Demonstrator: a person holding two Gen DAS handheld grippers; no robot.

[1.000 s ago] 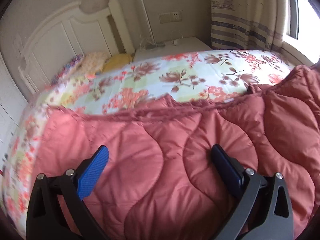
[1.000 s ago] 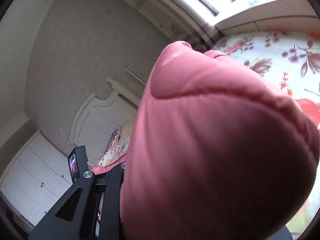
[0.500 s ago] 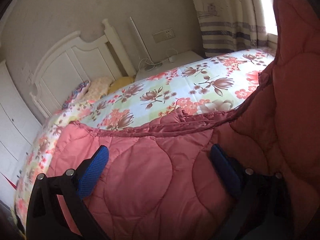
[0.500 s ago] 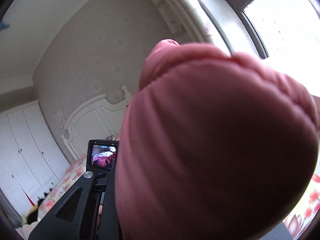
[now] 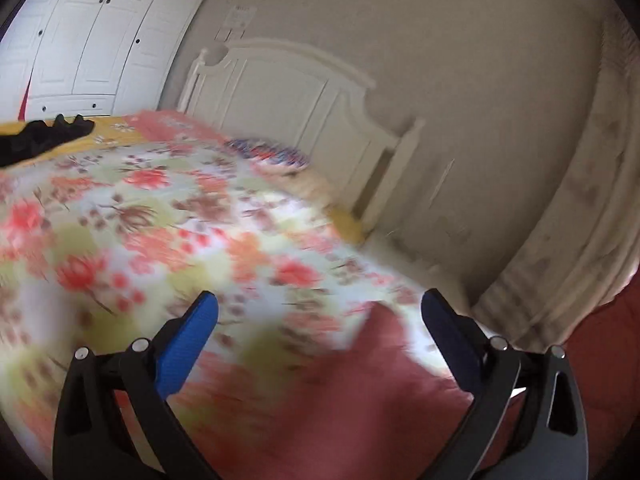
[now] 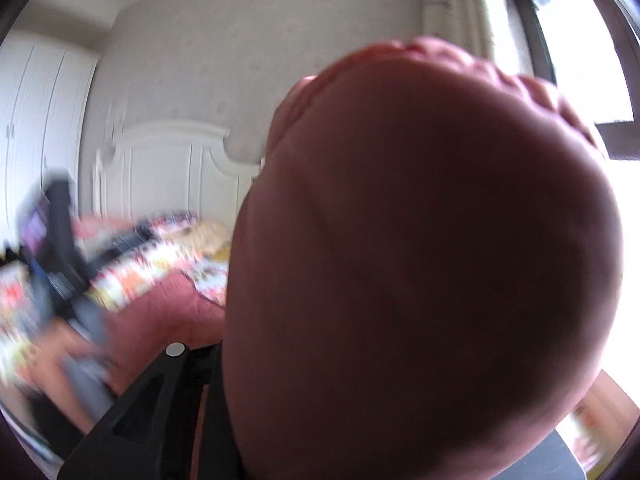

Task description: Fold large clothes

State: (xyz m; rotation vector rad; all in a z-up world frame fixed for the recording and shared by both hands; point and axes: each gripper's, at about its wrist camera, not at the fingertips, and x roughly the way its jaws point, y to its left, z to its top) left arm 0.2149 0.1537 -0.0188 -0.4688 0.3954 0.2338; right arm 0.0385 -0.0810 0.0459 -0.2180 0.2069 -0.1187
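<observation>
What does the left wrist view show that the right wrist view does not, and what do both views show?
Only the left wrist view shows the open left gripper with its blue pads, with nothing between them, and a black garment at the far edge of the bed.

Only the right wrist view shows the bright window and a big bunch of the pink quilted coat clamped in the right gripper, filling most of the picture.

Both show the floral bedsheet, the white headboard, the white wardrobe and part of the coat.
</observation>
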